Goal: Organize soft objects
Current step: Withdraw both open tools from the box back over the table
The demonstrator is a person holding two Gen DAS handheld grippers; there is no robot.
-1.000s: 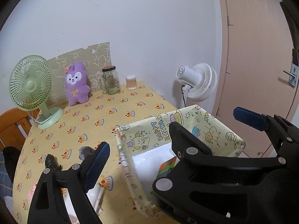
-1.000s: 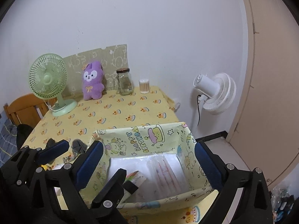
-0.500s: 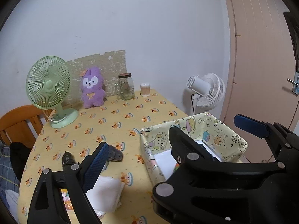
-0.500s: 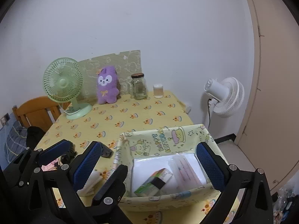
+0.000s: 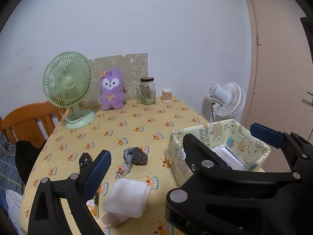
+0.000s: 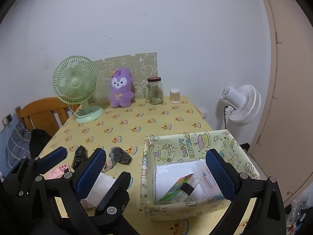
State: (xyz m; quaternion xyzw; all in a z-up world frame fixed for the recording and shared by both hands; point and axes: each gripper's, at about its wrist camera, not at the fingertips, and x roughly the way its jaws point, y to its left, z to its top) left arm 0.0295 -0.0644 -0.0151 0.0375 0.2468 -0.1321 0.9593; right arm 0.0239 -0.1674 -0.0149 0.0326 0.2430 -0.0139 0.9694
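A folded white cloth (image 5: 127, 198) lies on the yellow tablecloth near the front, below the middle of my open, empty left gripper (image 5: 182, 152). A crumpled grey sock (image 5: 137, 155) lies just behind it; it also shows in the right wrist view (image 6: 120, 156). A small black bundle (image 5: 85, 158) lies to its left. A yellow cartoon-print fabric box (image 6: 195, 143) stands at the front right and holds a white pack and a green carton (image 6: 179, 189). My right gripper (image 6: 154, 168) is open and empty above the box's left wall. A purple plush (image 5: 112, 90) stands at the back.
A green desk fan (image 5: 68, 86) stands at the back left, a glass jar (image 5: 147, 94) and a cotton-swab tub (image 5: 166, 96) at the back. A white fan (image 5: 228, 99) stands past the table's right edge. A wooden chair (image 5: 25, 119) is on the left. A pink card (image 6: 58, 171) lies front left.
Both grippers have pulled back and up from the fabric box, and the left one has swung left. The white cloth, sock and black bundle have come into fuller view.
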